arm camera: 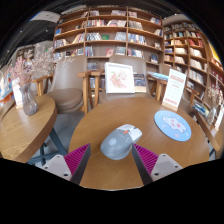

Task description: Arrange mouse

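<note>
Our gripper (113,163) has its fingers spread wide w/ pink pads (75,157) on the inner sides. We see the mouse (116,145), grey-blue, sitting on the round wood table (100,120) just ahead of the fingers & about in line w/ the gap between them, not touched by either. Near it lies a small white card (130,130), and a round blue mat (172,125) lies to the right. Behind the table we see a chair (120,85) & big shelves (110,30) full of books. On another table at left, a vase (29,103) holds dry twigs.
</note>
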The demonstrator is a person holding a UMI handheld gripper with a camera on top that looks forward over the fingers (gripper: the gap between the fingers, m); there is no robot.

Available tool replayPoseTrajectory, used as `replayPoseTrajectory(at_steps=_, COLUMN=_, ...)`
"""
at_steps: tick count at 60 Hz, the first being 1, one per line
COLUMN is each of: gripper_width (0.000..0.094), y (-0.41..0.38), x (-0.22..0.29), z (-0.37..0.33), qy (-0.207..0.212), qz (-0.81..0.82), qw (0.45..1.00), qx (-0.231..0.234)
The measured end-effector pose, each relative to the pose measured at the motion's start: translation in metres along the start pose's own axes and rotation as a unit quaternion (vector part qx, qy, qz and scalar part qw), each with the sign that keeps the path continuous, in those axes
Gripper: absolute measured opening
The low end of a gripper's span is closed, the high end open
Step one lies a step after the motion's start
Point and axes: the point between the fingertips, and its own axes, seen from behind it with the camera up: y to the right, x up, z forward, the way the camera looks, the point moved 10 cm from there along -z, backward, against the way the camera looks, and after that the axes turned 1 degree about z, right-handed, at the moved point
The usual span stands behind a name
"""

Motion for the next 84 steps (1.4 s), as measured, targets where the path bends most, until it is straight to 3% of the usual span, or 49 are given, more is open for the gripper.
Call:
replayPoseTrajectory(at_steps=44, gripper_width=0.0852, y=0.000, x=0.044, z=0.078, qy=-0.026, qz=0.011, qw=1.000, qx=0.007)
replayPoseTrajectory(at_steps=49, gripper_width=0.0807, y=0.002, x=0.046, z=0.082, qy=-0.026, qz=0.013, qw=1.000, qx=0.008)
replayPoseTrajectory(at_steps=52, gripper_width=0.0725, y=0.006, x=0.047, z=0.084, qy=-0.023, qz=0.011, qw=1.000, qx=0.002)
replayPoseTrajectory(at_steps=54, gripper_width=0.0478, y=0.008, x=0.047, z=0.086, qy=-0.022, qz=0.010, qw=1.000, qx=-0.003)
replayPoseTrajectory(at_steps=63, gripper_width=0.0422, y=0.008, x=0.054, z=0.080, qy=-0.028, qz=0.003, qw=1.000, qx=0.011)
replayPoseTrajectory(at_steps=73, gripper_width=0.0422, y=0.034, x=0.091, z=0.056, qy=0.001, qz=0.014, qw=0.999, qx=0.034)
replayPoseTrajectory(at_steps=84, gripper_width=0.0421, y=0.121, x=0.138, z=0.046, qy=0.042, qz=0.021, qw=0.999, qx=0.000)
